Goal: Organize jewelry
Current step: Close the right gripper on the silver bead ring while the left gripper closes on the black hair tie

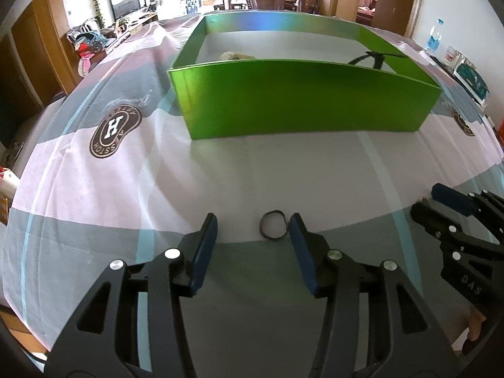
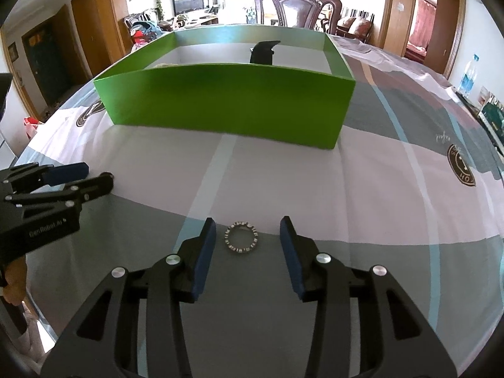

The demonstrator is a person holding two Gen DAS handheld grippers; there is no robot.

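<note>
A striped bedsheet covers the table, with a green box sitting farther back. Both of the 2 grippers hover low with jaws apart: the left gripper brackets a dark band, the right gripper a beaded silver ring, both lying on the cloth.

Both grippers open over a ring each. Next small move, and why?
Probably close the right gripper on the beaded ring: it lies flat on the cloth between the open fingers, nearer the left one. The left gripper frames the dark band similarly.
</note>
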